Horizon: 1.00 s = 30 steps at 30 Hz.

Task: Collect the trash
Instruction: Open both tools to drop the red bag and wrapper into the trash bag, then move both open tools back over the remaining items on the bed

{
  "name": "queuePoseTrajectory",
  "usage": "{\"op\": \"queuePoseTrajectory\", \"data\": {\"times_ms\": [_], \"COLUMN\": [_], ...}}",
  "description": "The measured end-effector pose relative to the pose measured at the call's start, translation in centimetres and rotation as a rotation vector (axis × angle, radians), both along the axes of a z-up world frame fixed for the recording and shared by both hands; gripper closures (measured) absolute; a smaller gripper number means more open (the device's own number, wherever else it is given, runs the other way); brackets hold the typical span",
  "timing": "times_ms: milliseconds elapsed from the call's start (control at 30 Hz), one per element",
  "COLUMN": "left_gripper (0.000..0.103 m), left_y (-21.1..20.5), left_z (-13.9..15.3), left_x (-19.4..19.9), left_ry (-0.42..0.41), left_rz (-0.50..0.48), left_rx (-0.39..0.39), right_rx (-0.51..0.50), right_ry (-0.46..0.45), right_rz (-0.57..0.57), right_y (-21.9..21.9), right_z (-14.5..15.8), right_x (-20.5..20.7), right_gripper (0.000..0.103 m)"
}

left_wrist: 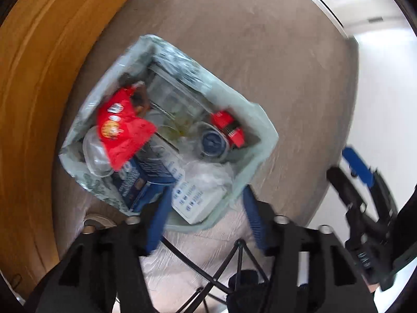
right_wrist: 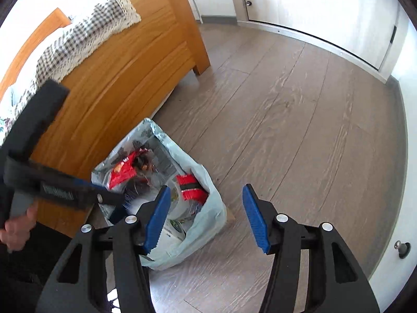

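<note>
A pale green trash bag [left_wrist: 256,120] stands open on the wood floor beside a wooden bed frame. It holds a red snack wrapper [left_wrist: 122,127], a blue box [left_wrist: 142,180], a white carton [left_wrist: 198,195], a clear plastic cup [left_wrist: 95,154] and a red pack [left_wrist: 229,127]. My left gripper [left_wrist: 206,216] is open and empty, just above the bag's near rim. My right gripper [right_wrist: 206,216] is open and empty, above the floor at the bag's right side [right_wrist: 208,208]. The right gripper also shows in the left wrist view [left_wrist: 351,169].
The orange wooden bed frame [right_wrist: 117,78] with a checked cloth [right_wrist: 78,34] stands left of the bag. White cabinet doors [right_wrist: 312,5] line the far wall. Grey wood floor [right_wrist: 299,117] stretches to the right. A black wire stand [left_wrist: 221,268] shows below my left gripper.
</note>
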<state>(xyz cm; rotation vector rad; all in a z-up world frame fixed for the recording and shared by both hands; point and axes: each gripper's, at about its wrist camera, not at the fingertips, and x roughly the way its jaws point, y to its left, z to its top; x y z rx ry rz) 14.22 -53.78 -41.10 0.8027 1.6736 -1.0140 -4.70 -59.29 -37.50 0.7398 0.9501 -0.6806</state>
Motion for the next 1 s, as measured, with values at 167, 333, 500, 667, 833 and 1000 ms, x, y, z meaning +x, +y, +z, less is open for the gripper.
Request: {"op": "queuePoseTrajectory", "data": {"times_ms": [167,333,500,667,833,1000], "left_gripper": [0.042,0.042,0.041,0.041,0.035,0.033], "left_y": [1.1,2.8,4.2,6.4,11.5,18.6], "left_z": [2.3,4.6,7.6,12.0,18.9,24.0], "left_x": [2.1,3.8,4.2,5.6,9.5,15.6], "left_ry": [-0.020,-0.035,-0.042,-0.029,-0.120,-0.239], "left_rz": [0.055,0.136,0.152,0.204,0.268,0.383], "left_rx": [-0.070,-0.107,-0.183,-0.316,-0.511,-0.626], "right_rx": [0.018,0.021,0.016,0.007,-0.101,-0.239], "right_ry": [0.014,0.029,0.048,0.099,0.119,0.094], "right_rz": [0.025,0.064,0.121,0.184,0.264,0.366], "right_y": [0.7,1.6,2.7,4.0,5.1,7.1], "right_z": [-0.6,-0.3,0.8,2.4,7.5,13.9], "right_x": [0.5,1.7,3.3,5.7,9.7,16.4], "right_gripper": [0.048,0.048,0.048,0.048,0.048,0.048]}}
